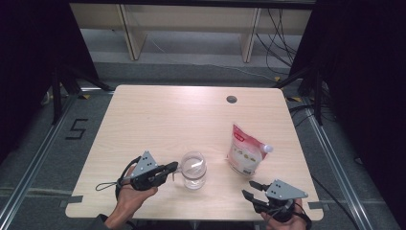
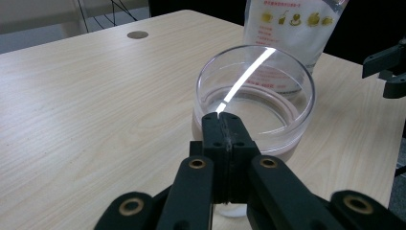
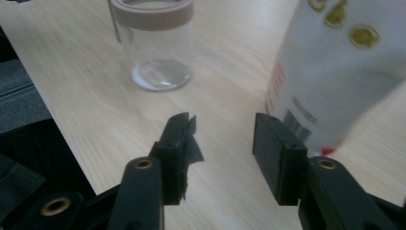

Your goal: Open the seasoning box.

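Clear glass mug with a pale pinkish band under the rim stands upright near the table's front edge, between the two hands. Left gripper has its jaws clamped together at the mug's near side, apparently on the handle; the left gripper view shows the pads closed right against the rim. Light wooden table is otherwise bare around it.

White stand-up pouch with red print and a corner spout stands just right of the mug, apart from it. Right gripper hangs in front of the pouch, jaws parted, nothing between them.

Likely step: grab the pouch to pour. To do it well:
- keep the left clamp steady so the mug doesn't swivel
- take the pouch high, near the spout side
- squeeze gently, soft body buckles
- approach square
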`<state>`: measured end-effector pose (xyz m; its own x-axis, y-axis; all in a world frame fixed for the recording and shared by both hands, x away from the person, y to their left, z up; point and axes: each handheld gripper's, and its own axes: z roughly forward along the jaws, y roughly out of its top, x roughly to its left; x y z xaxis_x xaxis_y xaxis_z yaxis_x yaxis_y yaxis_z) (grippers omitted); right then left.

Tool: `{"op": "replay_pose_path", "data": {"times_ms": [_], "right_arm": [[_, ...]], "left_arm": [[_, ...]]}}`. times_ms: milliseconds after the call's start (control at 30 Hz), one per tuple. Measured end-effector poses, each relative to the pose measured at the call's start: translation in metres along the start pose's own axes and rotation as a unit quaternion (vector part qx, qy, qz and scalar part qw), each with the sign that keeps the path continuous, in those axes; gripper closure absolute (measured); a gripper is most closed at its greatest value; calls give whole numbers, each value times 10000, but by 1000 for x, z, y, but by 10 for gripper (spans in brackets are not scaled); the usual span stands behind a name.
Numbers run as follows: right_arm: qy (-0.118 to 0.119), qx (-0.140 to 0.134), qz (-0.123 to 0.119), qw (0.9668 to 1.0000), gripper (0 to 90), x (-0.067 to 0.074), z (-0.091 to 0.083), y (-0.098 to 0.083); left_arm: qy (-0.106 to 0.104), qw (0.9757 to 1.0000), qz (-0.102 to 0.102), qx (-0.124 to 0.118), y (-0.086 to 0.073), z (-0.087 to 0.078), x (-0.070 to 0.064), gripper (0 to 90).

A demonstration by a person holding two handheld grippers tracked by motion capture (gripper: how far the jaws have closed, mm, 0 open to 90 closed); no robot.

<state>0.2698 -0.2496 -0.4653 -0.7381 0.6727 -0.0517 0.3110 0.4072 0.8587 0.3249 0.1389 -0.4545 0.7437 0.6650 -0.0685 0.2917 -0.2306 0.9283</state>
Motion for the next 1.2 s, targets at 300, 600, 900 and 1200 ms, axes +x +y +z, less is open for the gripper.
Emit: {"op": "replay_pose_path", "data": {"times_ms": [300,600,900,1200], "right_arm": [[198,-19,-309,9993,720,10,28,21],[329,-103,-610,9975,785,18,59,41],[471,-268,-746,9957,803,22,81,59],[533,-388,-995,9929,891,28,94,76]], "left_arm": [[-7,10000,8,-46,-2,-1,3,890],[6,10000,40,-74,-3,-1,4,891],[19,10000,4,-49,-5,0,6,891],[-13,10000,-25,-92,-5,0,5,891]]}}
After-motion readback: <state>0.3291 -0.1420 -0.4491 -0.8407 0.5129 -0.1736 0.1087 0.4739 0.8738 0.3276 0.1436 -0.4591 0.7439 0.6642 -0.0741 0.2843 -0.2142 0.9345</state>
